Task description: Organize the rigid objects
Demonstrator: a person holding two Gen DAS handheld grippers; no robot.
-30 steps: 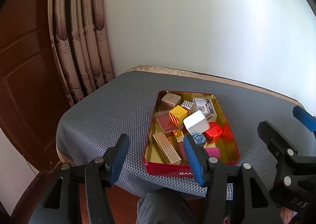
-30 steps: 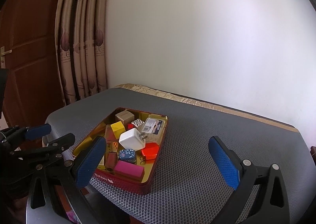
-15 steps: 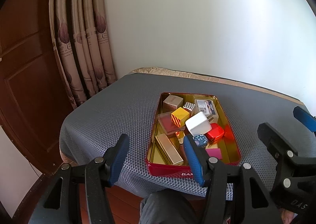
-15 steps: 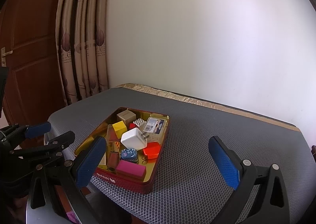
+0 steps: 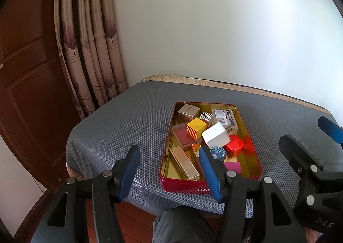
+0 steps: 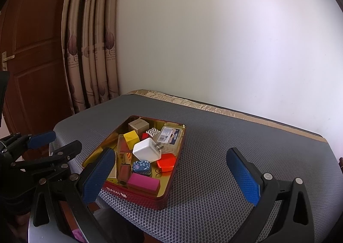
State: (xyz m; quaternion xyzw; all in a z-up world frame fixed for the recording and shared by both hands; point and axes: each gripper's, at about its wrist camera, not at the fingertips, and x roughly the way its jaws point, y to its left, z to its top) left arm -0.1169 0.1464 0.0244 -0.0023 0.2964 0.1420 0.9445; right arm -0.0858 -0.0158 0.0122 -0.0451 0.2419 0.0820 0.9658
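A red tin (image 5: pixel 184 186) with a gold inside sits on the grey mesh-covered table (image 5: pixel 133 123); it also shows in the right wrist view (image 6: pixel 137 197). It holds several small objects: a white charger (image 5: pixel 215 137) (image 6: pixel 146 150), a yellow striped cube (image 5: pixel 196 128), a red case (image 5: pixel 234 145), a gold bar (image 5: pixel 184 162), a pink block (image 6: pixel 143 181) and a clear labelled box (image 6: pixel 169 134). My left gripper (image 5: pixel 169 173) is open and empty, above the tin's near-left edge. My right gripper (image 6: pixel 171 176) is open and empty, wide apart over the tin's near-right corner.
A white wall rises behind the table. Patterned curtains (image 5: pixel 90 50) and a brown wooden door (image 5: pixel 25 71) stand at the left. The person's knee (image 5: pixel 182 225) is under the table's front edge. The right gripper's fingers (image 5: pixel 300 157) show at the right of the left wrist view.
Both cameras have tilted up slightly, so the tin sits a little lower in each view. Both grippers remain open and empty.
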